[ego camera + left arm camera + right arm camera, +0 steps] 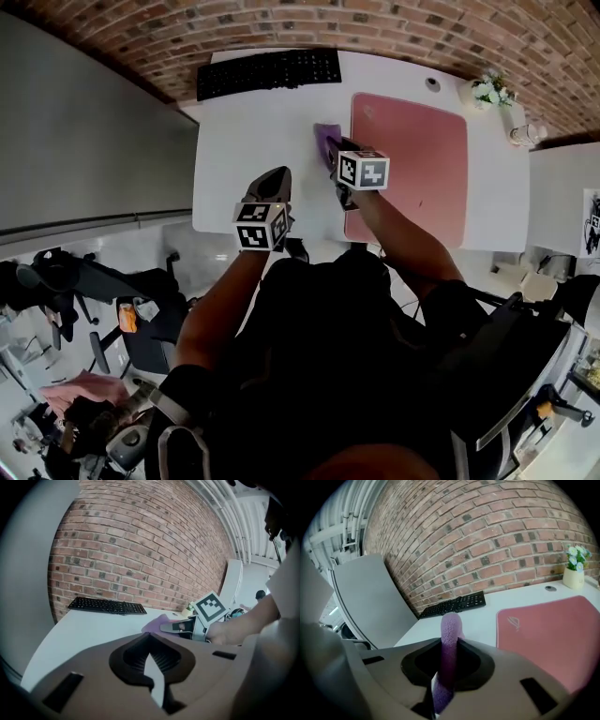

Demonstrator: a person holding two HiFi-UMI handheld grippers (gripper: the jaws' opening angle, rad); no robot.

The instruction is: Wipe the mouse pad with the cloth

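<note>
Mid-frame, right gripper (333, 155) clamps the cloth (324, 136) at the mouse pad (417, 164) edge to wipe; left gripper (274, 178), seemingly closed and empty, idles.

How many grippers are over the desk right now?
2. The left gripper hovers over the white desk, jaws shut and empty. The right gripper is at the pink mouse pad's left edge, clamped on the purple cloth.
</note>
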